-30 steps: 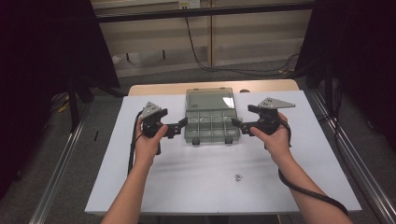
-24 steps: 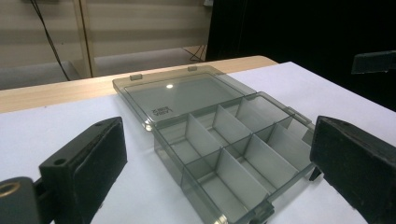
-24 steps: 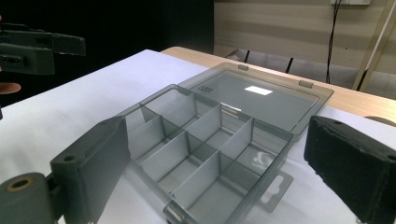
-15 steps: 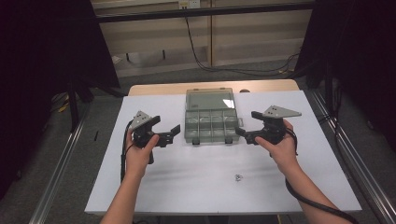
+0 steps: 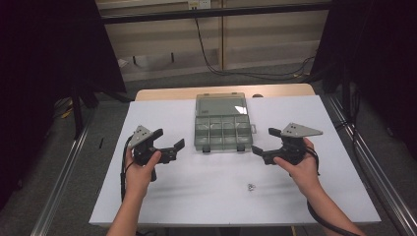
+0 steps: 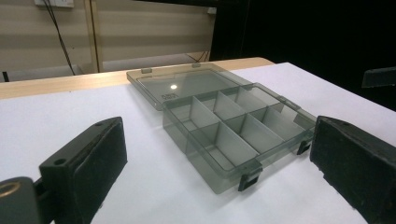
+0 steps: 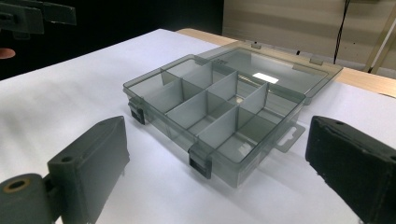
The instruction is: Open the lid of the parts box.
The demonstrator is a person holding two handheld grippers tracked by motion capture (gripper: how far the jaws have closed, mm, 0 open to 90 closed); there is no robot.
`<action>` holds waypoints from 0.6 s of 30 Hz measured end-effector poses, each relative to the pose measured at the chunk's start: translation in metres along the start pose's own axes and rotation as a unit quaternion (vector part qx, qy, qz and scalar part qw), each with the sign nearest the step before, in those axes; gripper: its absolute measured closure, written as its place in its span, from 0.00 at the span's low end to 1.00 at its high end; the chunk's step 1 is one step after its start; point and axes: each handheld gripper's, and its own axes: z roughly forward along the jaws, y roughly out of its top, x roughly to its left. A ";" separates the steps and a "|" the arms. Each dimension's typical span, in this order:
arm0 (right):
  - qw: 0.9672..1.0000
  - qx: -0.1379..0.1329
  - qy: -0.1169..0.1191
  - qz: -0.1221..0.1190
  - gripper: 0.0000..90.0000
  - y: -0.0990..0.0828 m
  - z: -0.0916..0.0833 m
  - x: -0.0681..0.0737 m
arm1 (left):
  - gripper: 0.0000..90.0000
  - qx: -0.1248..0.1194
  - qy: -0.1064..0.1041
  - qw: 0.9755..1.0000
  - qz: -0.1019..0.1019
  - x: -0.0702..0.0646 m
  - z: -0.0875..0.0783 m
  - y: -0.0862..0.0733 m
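Observation:
A clear grey compartment box (image 5: 222, 132) (image 6: 233, 130) (image 7: 219, 107) lies open in the middle of the white table (image 5: 206, 182), its lid folded flat toward the far side. Its compartments look empty. My left gripper (image 5: 173, 149) is held open just left of the box, jaws pointing at it and apart from it. My right gripper (image 5: 261, 146) is held open just right of the box, also pointing inward with nothing between its jaws. A small screw-like part (image 5: 250, 186) lies on the table in front of the box, nearer my right hand.
The white table top ends in a wooden strip (image 5: 167, 93) at the far side. Metal rails (image 5: 64, 172) run along both sides of the table. Cables (image 5: 211, 54) hang by the back wall. Dark curtains stand at left and right.
Both grippers have pulled back from the box's front corners, outward and toward me, and now hold off beside it. The box stays open in place.

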 end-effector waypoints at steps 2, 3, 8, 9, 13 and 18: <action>1.000 0.000 0.000 0.001 0.06 -0.002 -0.003 0.002 | 0.04 -0.003 0.002 1.000 -0.002 -0.001 -0.004 -0.002; 1.000 -0.003 -0.001 0.001 0.06 -0.002 -0.004 0.002 | 0.04 -0.006 0.000 1.000 -0.002 -0.001 -0.006 -0.003; 1.000 -0.002 0.001 0.001 0.06 -0.008 -0.010 0.009 | 0.04 -0.005 -0.001 1.000 0.003 -0.002 -0.017 -0.012; 1.000 -0.005 0.001 0.001 0.06 -0.009 -0.011 0.010 | 0.04 -0.004 -0.004 1.000 0.007 -0.003 -0.019 -0.013; 1.000 -0.007 0.002 0.000 0.06 -0.009 -0.016 0.014 | 0.04 -0.004 -0.007 1.000 0.014 -0.005 -0.026 -0.015; 1.000 -0.010 0.003 0.004 0.06 -0.013 -0.024 0.018 | 0.04 -0.010 -0.011 1.000 0.015 -0.009 -0.033 -0.020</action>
